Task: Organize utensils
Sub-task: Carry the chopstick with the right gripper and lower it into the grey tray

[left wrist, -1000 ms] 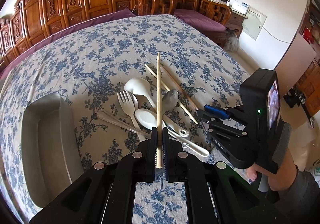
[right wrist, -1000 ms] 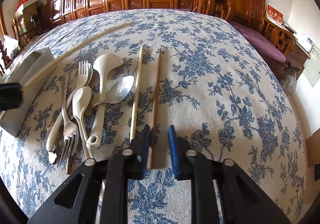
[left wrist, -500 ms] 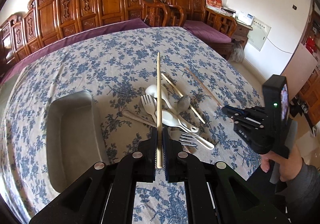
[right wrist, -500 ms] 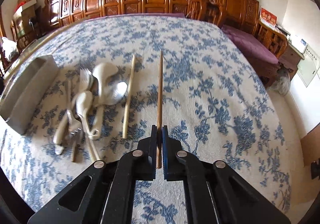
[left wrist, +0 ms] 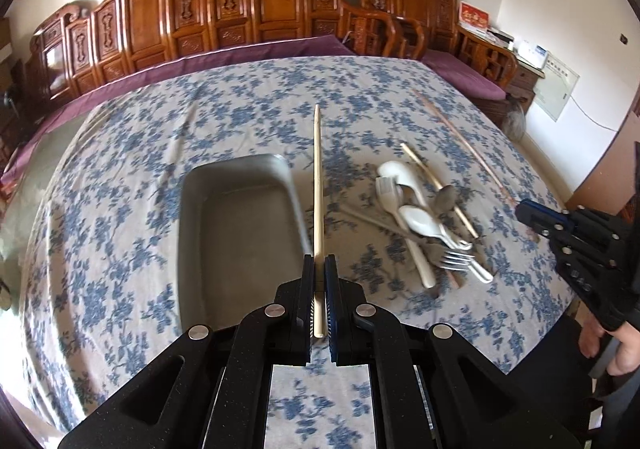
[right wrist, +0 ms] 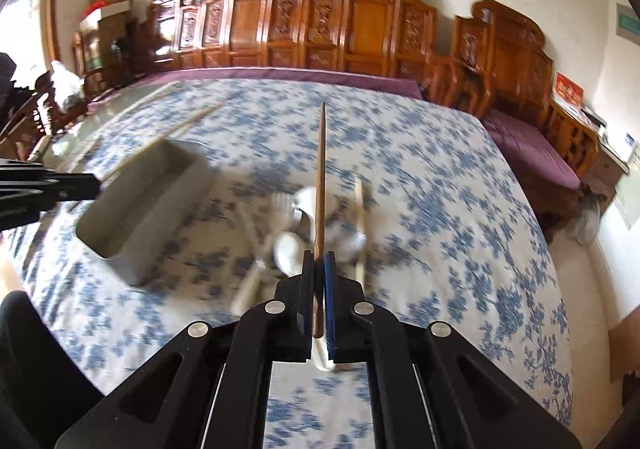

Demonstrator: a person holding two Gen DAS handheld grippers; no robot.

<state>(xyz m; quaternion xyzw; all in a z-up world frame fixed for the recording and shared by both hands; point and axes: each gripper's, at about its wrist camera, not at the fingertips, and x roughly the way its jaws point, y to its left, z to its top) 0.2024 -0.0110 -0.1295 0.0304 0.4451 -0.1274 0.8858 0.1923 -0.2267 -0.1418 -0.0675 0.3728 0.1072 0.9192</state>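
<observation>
We hold the left gripper (left wrist: pixel 319 263) and the right gripper (right wrist: pixel 319 259) angled downward, each clamped on a chopstick (left wrist: pixel 318 185).

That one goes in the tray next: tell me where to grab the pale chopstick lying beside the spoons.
Grip the pale chopstick at its near end, past the metal spoon, where it seems to lie on bare tablecloth. Come straight down from above with the claw set across the thin shaft. Its right side is open, while the white spoons crowd its left.
</observation>
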